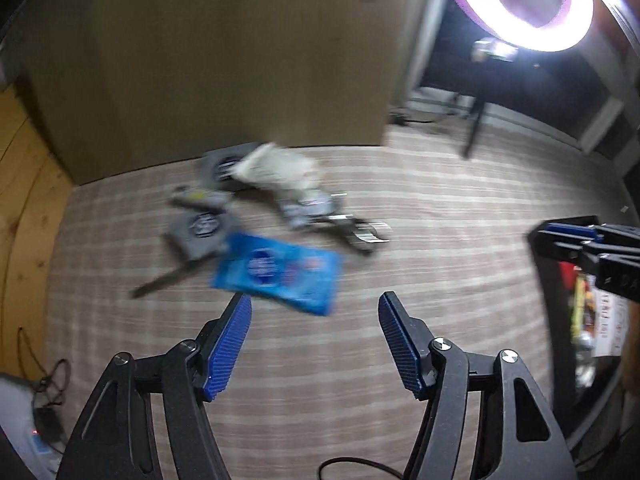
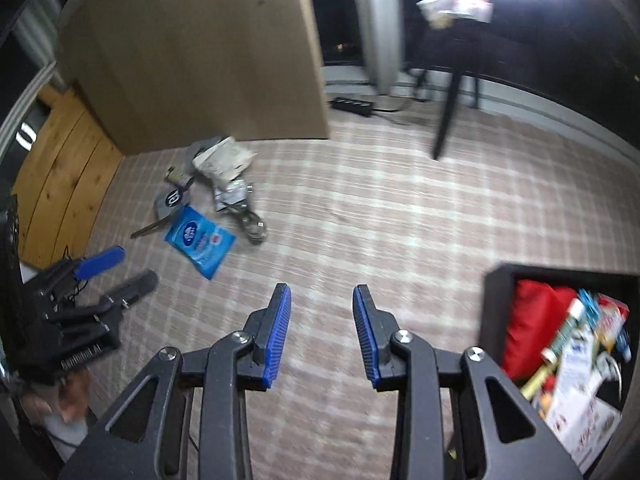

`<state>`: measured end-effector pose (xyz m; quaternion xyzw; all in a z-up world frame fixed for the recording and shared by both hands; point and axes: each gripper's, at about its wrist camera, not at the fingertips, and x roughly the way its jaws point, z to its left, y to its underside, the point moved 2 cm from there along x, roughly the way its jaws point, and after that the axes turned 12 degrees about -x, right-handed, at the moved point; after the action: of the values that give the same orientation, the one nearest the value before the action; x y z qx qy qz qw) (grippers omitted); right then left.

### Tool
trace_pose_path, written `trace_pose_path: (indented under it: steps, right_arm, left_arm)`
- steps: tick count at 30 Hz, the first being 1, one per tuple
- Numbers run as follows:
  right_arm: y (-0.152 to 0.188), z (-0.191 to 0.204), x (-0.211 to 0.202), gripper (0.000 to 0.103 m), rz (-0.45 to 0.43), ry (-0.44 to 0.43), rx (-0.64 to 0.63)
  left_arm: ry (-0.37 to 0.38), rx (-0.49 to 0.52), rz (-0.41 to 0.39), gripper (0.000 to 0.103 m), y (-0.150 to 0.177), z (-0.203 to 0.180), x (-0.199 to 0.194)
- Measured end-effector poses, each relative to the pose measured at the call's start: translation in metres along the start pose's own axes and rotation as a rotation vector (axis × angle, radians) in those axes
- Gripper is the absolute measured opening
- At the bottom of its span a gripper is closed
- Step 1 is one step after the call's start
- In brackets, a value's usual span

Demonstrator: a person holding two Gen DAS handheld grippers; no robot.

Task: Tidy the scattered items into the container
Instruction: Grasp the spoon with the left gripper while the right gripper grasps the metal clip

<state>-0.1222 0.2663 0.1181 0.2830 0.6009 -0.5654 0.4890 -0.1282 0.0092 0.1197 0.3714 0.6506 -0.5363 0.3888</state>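
Brightness: the room was dim, the checked beige carpet point(image 1: 440, 208) muddy in tone.
Source: a glowing white ring lamp point(image 1: 516, 4) far above and to the right of the tongs burned out to pure glare.
Blur: the flat blue plastic packet point(image 1: 276, 276) just ahead of the tongs and the pale litter behind it were smeared.
Edges: fisheye bending curved the tall tan cardboard panel point(image 2: 208, 52); corners fell black.

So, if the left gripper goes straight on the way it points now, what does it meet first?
Probably the blue packet lying on the checked carpet. The open, empty left gripper points at its near edge. The picture is blurred, so it might meet bare carpet just before the packet.
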Motion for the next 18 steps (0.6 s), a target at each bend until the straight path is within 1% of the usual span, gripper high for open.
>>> trace_pose_path:
  steps: [3,6,9,12,14,18]
  right_arm:
    - [-0.016,0.016,0.02,0.032,0.028,-0.011,-0.048]
    - [-0.031,0.028,0.039,0.032,0.056,-0.021,-0.093]
    - [-0.046,0.037,0.057,0.032,0.078,-0.034,-0.128]
    - [-0.059,0.047,0.077,0.032,0.109,-0.049,-0.164]
    - [-0.066,0.053,0.091,0.032,0.132,-0.05,-0.188]
    - [-0.077,0.062,0.118,0.032,0.175,-0.068,-0.22]
  left_arm:
    - [-0.056,0.022,0.015,0.058,-0.005,0.035,0.014]
    - [-0.085,0.058,0.035,0.056,-0.012,0.062,0.028]
    - [-0.113,0.119,0.051,0.056,-0.017,0.072,0.044]
    - [-0.112,0.174,0.087,0.056,-0.021,0.075,0.062]
    - [-0.127,0.209,0.105,0.056,-0.024,0.075,0.076]
    - [-0.146,0.24,0.134,0.056,-0.031,0.079,0.098]
